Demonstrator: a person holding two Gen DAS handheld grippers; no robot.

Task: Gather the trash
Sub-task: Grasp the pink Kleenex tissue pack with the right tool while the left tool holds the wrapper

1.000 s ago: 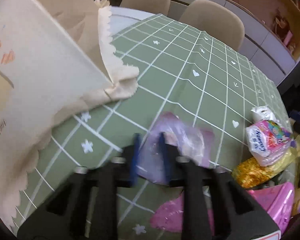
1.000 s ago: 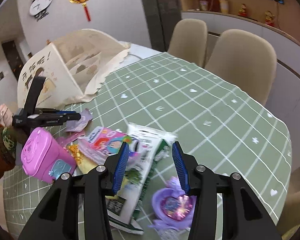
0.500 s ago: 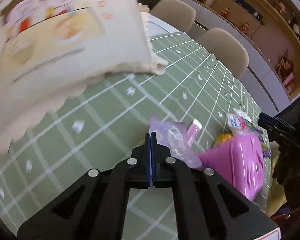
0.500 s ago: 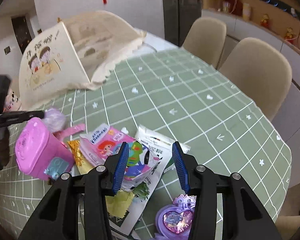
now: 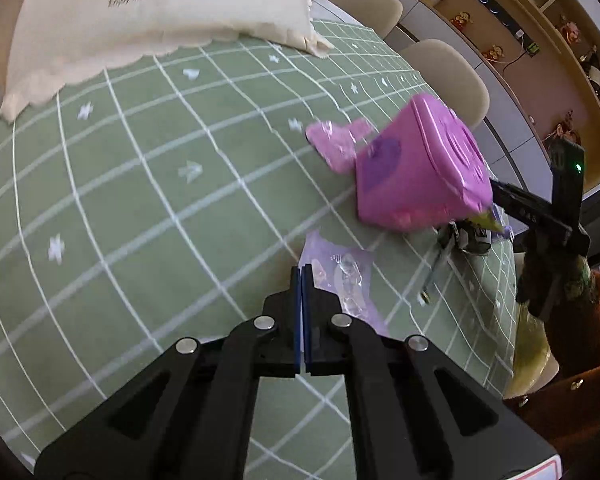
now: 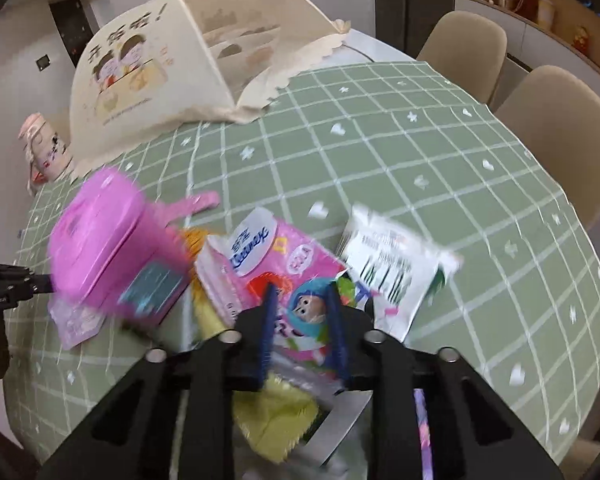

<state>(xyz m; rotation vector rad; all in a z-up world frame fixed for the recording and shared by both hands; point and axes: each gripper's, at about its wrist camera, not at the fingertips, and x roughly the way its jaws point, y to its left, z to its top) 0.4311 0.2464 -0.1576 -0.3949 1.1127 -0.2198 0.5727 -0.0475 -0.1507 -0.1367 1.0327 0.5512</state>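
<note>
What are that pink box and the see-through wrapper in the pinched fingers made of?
Pink box: probably hard molded plastic, smooth with a soft sheen and raised shapes on the lid. Wrapper: thin clear plastic film with a lilac tint; it crinkles and glints.

Illumination is even, diffuse indoor light of moderate brightness; the source is not visible in either view. Both views show strong fisheye distortion: the grid lines of the green tablecloth [image 5: 140,184] bow outward, and dark vignetting fills the corners. In the left wrist view the pink container [image 5: 420,172] is softly motion-blurred, and casts a faint shadow on the cloth just beside it. Text on the cream food cover [image 5: 160,4] beyond the container remains legible. In the right wrist view motion blur is heavier: the pink container [image 6: 112,252] and white packet [image 6: 392,268] smear. No harsh glare appears.
</note>
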